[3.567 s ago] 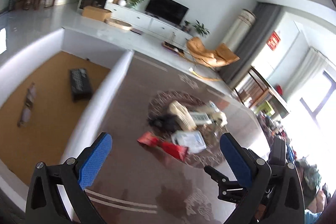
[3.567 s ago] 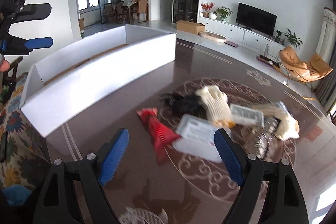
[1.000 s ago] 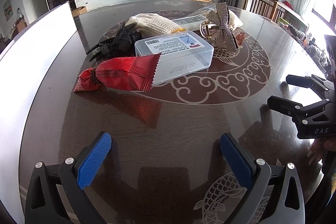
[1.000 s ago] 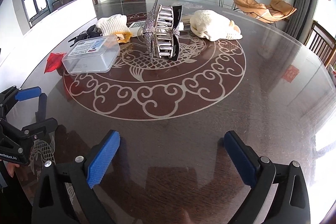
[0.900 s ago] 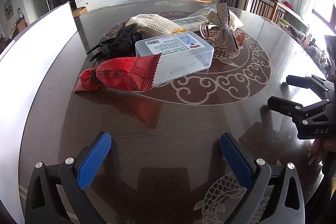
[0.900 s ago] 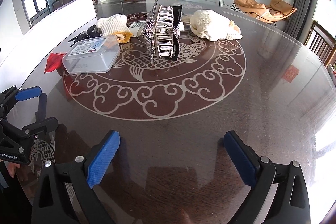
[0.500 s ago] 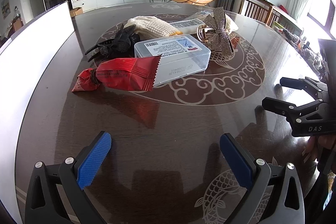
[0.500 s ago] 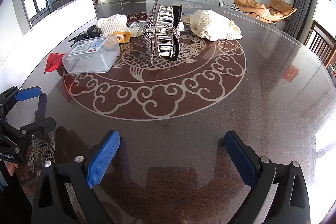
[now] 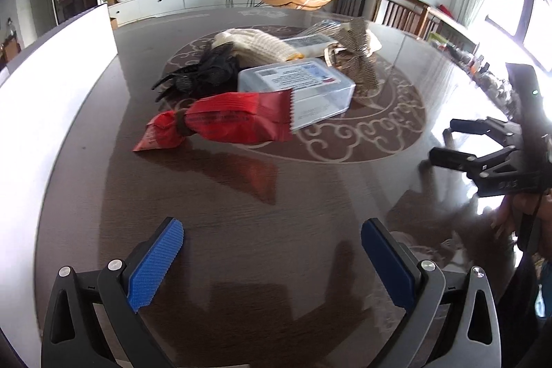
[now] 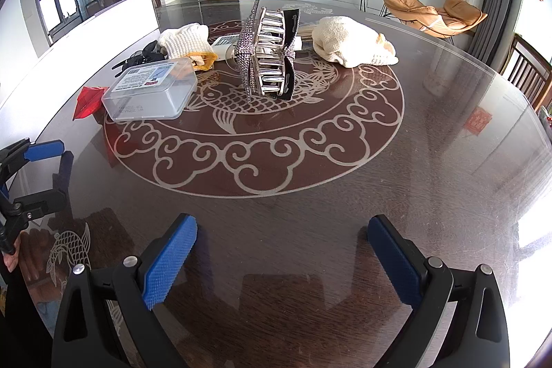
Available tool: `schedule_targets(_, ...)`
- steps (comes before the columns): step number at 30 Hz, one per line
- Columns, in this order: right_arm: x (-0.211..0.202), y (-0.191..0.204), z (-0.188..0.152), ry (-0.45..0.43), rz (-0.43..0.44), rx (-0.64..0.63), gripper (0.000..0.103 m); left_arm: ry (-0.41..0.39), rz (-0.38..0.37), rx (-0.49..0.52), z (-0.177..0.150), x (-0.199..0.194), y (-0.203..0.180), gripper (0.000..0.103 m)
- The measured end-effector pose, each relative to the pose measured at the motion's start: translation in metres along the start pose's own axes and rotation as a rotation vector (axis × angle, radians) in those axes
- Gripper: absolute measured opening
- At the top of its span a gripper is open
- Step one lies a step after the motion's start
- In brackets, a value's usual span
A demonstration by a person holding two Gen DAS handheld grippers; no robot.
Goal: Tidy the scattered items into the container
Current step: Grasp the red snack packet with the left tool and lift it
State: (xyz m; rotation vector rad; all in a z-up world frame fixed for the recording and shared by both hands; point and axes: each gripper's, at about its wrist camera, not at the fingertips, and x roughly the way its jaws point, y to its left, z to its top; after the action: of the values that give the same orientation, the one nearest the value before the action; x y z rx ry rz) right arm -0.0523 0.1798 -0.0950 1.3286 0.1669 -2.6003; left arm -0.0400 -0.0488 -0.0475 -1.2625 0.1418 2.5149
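Several loose items lie in a cluster on the dark round table (image 9: 241,212). A red snack packet (image 9: 224,123) is nearest my left gripper (image 9: 272,254), which is open and empty, well short of it. Behind the packet sit a clear plastic box (image 9: 303,88), a black hair claw (image 9: 203,75) and a cream knitted glove (image 9: 255,47). A rhinestone hair claw (image 10: 269,57) stands upright ahead of my right gripper (image 10: 283,250), also open and empty. A second cream glove (image 10: 352,40) lies behind it. The white container wall (image 9: 45,92) runs along the left.
The right gripper (image 9: 490,157) shows at the right edge of the left wrist view, held by a hand. The left gripper (image 10: 31,178) shows at the left edge of the right wrist view. Chairs (image 10: 528,75) stand past the table's far right rim.
My left gripper has moved closer to the red packet and box, which now look larger. The right gripper has stayed still. Both stay open.
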Motion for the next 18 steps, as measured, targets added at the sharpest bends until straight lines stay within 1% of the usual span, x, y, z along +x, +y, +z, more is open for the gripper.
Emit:
schedule_targets(1, 0.0, 0.0, 0.0, 0.0, 0.0, 0.0, 0.1, 0.005, 0.023, -0.015, 0.0, 0.0, 0.008, 0.103)
schedule_targets(2, 0.0, 0.0, 0.0, 0.0, 0.0, 0.0, 0.1, 0.006, 0.036, -0.05, 0.002, -0.001, 0.018, 0.103)
schedule_targets(3, 0.0, 0.0, 0.0, 0.0, 0.0, 0.0, 0.1, 0.006, 0.035, -0.095, 0.003, -0.002, 0.028, 0.103)
schedule_targets(4, 0.0, 0.0, 0.0, 0.0, 0.0, 0.0, 0.1, 0.002, 0.013, -0.141, 0.005, -0.004, 0.038, 0.103)
schedule_targets(6, 0.0, 0.0, 0.0, 0.0, 0.0, 0.0, 0.1, -0.01, -0.055, -0.215, 0.008, -0.007, 0.05, 0.103)
schedule_targets(7, 0.0, 0.0, 0.0, 0.0, 0.0, 0.0, 0.1, -0.013, -0.075, -0.236, 0.009, -0.007, 0.053, 0.103)
schedule_targets(8, 0.0, 0.0, 0.0, 0.0, 0.0, 0.0, 0.1, -0.018, -0.078, -0.253, 0.009, -0.007, 0.055, 0.103)
schedule_targets(11, 0.0, 0.0, 0.0, 0.0, 0.0, 0.0, 0.101, -0.026, -0.061, -0.331, 0.013, -0.006, 0.058, 0.103)
schedule_targets(13, 0.0, 0.0, 0.0, 0.0, 0.0, 0.0, 0.101, -0.07, -0.062, -0.393, 0.019, -0.012, 0.058, 0.103)
schedule_targets(15, 0.0, 0.0, 0.0, 0.0, 0.0, 0.0, 0.101, -0.122, -0.05, -0.43, 0.028, -0.02, 0.056, 0.103)
schedule_targets(17, 0.0, 0.0, 0.0, 0.0, 0.0, 0.0, 0.101, -0.149, -0.001, -0.467, 0.04, -0.023, 0.057, 0.103)
schedule_targets(18, 0.0, 0.0, 0.0, 0.0, 0.0, 0.0, 0.1, -0.136, 0.036, -0.495, 0.045, -0.019, 0.06, 0.103)
